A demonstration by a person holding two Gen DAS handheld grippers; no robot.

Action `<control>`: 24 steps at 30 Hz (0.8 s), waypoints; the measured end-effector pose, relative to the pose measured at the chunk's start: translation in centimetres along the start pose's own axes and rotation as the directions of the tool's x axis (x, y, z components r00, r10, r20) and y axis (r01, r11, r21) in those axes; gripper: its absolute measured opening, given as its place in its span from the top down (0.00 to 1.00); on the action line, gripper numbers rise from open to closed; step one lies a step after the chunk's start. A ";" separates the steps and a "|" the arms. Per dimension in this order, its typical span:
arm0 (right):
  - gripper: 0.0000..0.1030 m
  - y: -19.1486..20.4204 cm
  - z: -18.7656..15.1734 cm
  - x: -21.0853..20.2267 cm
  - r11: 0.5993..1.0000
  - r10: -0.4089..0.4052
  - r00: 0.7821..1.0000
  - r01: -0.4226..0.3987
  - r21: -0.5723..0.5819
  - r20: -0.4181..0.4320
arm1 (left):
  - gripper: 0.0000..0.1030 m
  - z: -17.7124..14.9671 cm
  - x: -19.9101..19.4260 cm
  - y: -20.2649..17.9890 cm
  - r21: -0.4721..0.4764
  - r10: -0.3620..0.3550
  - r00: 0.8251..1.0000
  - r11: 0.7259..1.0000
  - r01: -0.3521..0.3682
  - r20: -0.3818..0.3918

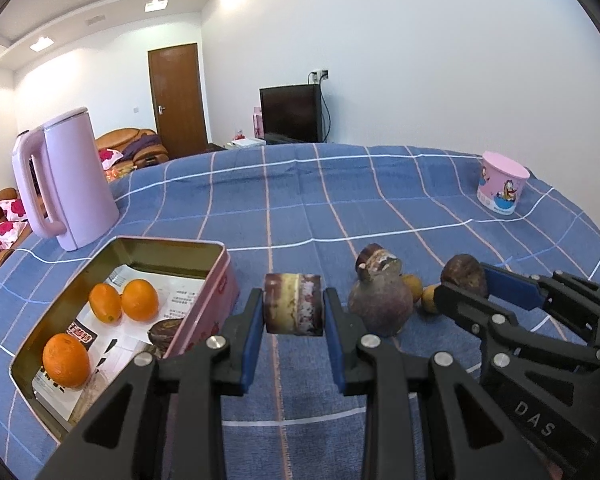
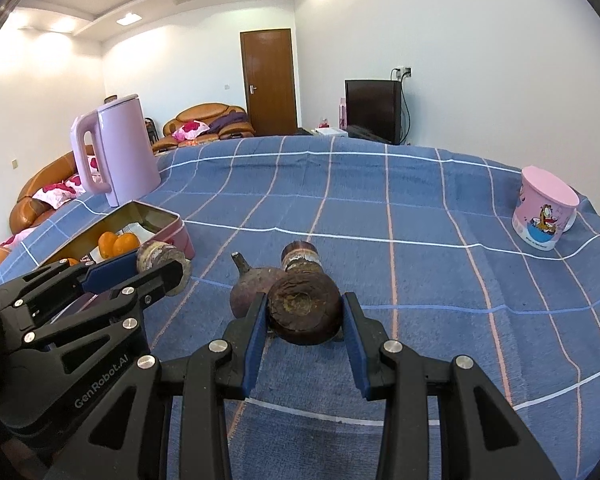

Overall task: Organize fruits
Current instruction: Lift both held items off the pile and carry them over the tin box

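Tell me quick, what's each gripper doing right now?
Left gripper: jaws closed on a dark purple fruit piece.
Right gripper: jaws closed on a round dark brown fruit.

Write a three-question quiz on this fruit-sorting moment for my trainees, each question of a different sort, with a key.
1. True or false: the left gripper is closed on a dark fruit piece.
2. How many oranges lie in the pink tin? A) one B) three C) five
3. Fill in: the right gripper holds a round dark fruit above the blue checked ____.

Key
1. True; both pads press its sides.
2. B
3. Cloth. The purple kettle stands behind the tin, and the pink cup stands far off to the right.
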State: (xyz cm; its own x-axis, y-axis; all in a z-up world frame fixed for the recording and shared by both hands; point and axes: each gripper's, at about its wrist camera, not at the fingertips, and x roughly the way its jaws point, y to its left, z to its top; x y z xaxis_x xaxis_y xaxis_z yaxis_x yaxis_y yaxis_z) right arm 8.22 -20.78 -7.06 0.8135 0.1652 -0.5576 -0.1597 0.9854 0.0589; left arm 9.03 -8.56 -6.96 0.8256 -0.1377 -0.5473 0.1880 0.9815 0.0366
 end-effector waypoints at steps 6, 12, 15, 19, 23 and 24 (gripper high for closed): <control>0.63 0.1 0.0 -0.5 1.000 -0.001 1.000 0.001 -0.001 0.029 | 0.70 0.0 -0.4 0.0 0.006 0.008 1.000 1.000 -0.008 0.021; 0.63 0.1 -0.1 -1.0 1.000 -0.005 0.998 0.005 0.000 0.056 | 0.70 0.0 -0.7 0.1 0.001 0.011 0.999 1.000 -0.011 0.038; 0.63 0.1 -0.2 -1.4 1.000 -0.005 0.997 0.005 0.001 0.073 | 0.70 0.0 -1.0 0.1 0.001 0.013 0.999 1.000 -0.013 0.052; 0.63 0.1 -0.2 -1.7 1.000 -0.007 0.996 0.007 0.001 0.087 | 0.70 0.0 -1.3 0.1 0.001 0.017 0.997 1.000 -0.017 0.069; 0.63 0.0 -0.3 -2.2 1.000 -0.007 0.994 0.007 0.003 0.111 | 0.70 0.0 -1.6 0.1 -0.001 0.021 0.996 1.000 -0.021 0.083; 0.63 0.0 -0.4 -2.3 1.000 -0.008 0.993 0.008 0.003 0.117 | 0.70 0.0 -1.6 0.1 -0.001 0.022 0.996 1.000 -0.022 0.086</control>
State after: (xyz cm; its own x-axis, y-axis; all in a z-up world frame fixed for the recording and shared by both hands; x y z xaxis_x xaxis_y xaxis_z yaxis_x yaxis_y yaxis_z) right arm 6.15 -21.19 -6.06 0.8748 0.1611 -0.4570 -0.1518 0.9867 0.0573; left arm 7.69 -8.22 -6.09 0.8722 -0.1265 -0.4726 0.1689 0.9845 0.0480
